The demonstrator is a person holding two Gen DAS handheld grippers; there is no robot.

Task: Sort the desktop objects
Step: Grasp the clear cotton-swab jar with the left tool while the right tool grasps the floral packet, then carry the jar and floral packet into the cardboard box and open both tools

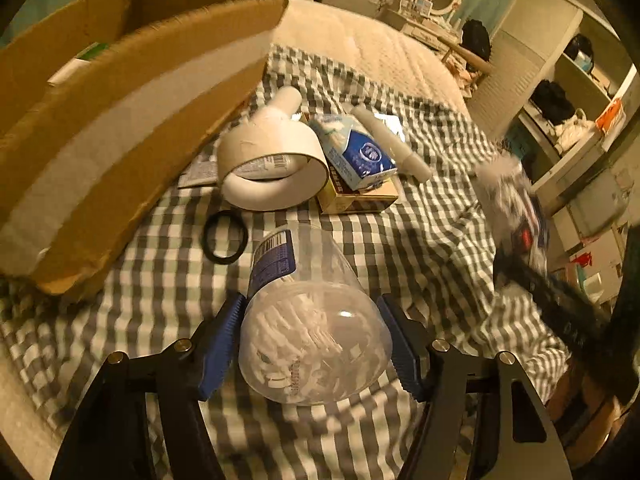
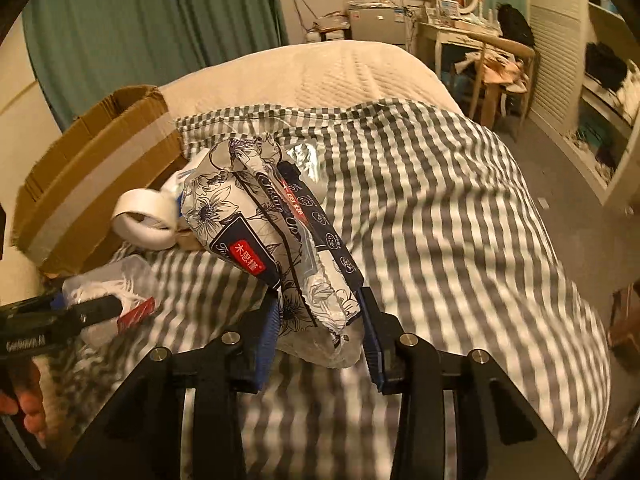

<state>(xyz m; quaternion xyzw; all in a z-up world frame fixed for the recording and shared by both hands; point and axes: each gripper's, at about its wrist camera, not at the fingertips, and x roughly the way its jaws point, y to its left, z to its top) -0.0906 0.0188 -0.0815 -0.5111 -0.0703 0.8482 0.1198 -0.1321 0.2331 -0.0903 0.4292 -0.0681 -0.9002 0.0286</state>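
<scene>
The left gripper [image 1: 316, 344] is clamped on a clear jar [image 1: 308, 320] full of white cotton swabs, its blue pads [image 1: 222, 344] pressing both sides of the jar's wide end. The jar lies between the fingers with its labelled end pointing away from the camera, held just above the checked cloth [image 1: 400, 248]. In the right wrist view the same jar [image 2: 108, 280] sits low on the left, with the left gripper around it and part of a hand [image 2: 28, 412] at the frame's edge.

The right gripper [image 2: 320, 340] is closed on a tissue pack [image 2: 272, 240] with a flower print and a red label. The pack rises up and away from the fingers, tilted left, and its lower end is squeezed between the blue pads [image 2: 270, 332]. In the left wrist view this pack [image 1: 516, 208] appears blurred at the right, lifted off the cloth.

Beyond the jar lies a black ring [image 1: 225, 237] flat on the cloth, then a tape roll [image 1: 272, 168] leaning against a white tube [image 1: 280, 104]. Just right of the roll a blue carton [image 1: 356, 152] rests on a gold box [image 1: 356, 200], with a white stick [image 1: 392, 144] beside it. A cardboard box [image 1: 120, 112] stands open at the left, close to the roll
</scene>
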